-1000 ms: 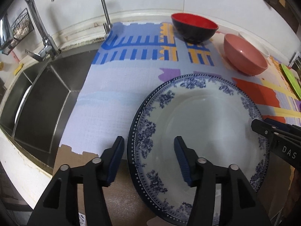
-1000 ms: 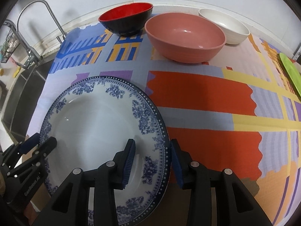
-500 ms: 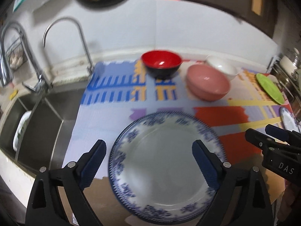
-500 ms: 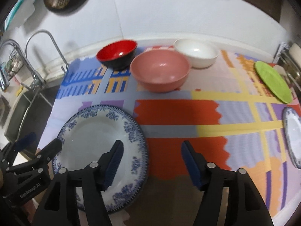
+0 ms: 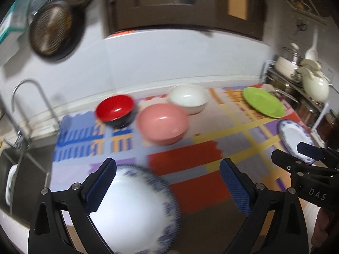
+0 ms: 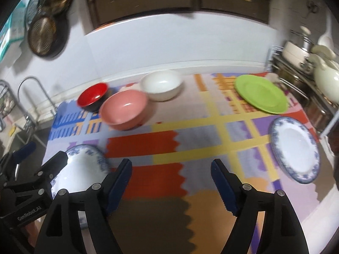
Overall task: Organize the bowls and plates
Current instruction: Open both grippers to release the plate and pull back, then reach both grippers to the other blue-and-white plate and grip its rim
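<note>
The near blue-and-white plate (image 5: 135, 211) lies flat on the patterned mat (image 6: 190, 148) at its sink-side front corner, nothing gripping it. My left gripper (image 5: 167, 186) and right gripper (image 6: 170, 182) both hang above the mat, jaws opening and empty. Farther back I note a red-and-black bowl (image 5: 115, 111), pink bowl (image 5: 162, 122) and white bowl (image 5: 188, 98) clustered close together, with a green plate (image 6: 261, 94) and a second blue-and-white plate (image 6: 294, 149) at the mat's right, sink (image 5: 23, 173) to the left.
</note>
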### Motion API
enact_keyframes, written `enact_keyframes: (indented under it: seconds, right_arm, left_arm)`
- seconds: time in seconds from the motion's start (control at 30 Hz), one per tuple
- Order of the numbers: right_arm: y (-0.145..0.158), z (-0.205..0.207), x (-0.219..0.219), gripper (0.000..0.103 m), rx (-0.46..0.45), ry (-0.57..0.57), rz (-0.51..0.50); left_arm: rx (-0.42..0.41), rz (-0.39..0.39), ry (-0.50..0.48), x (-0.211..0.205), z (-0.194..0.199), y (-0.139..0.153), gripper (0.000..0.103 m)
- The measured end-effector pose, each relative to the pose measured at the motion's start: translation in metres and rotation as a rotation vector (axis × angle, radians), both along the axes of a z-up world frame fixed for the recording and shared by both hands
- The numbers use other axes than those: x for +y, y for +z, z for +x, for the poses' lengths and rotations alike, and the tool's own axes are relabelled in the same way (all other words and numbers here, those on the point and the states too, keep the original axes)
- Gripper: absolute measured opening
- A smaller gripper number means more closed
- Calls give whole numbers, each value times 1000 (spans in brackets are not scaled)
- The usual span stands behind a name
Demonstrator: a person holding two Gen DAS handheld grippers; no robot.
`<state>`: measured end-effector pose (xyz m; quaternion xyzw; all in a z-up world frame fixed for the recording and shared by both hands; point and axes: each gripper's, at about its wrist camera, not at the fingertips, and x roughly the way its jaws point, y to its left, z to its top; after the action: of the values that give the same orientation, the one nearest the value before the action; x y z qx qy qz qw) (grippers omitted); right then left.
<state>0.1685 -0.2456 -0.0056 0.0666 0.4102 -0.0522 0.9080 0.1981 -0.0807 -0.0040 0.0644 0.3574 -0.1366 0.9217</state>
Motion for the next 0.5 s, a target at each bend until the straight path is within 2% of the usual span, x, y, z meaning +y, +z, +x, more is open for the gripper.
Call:
enact_keyframes:
  seconds: [0.17,0.5]
  right_arm:
    - [5,-11,-46,77,-15,-79,-9]
    - [11,-26,-134,77,-41,-207,-51]
  left_arm:
    - [-27,3,-76,-52,1,8,100]
    - [-60,15,-157,-138,5,11,100]
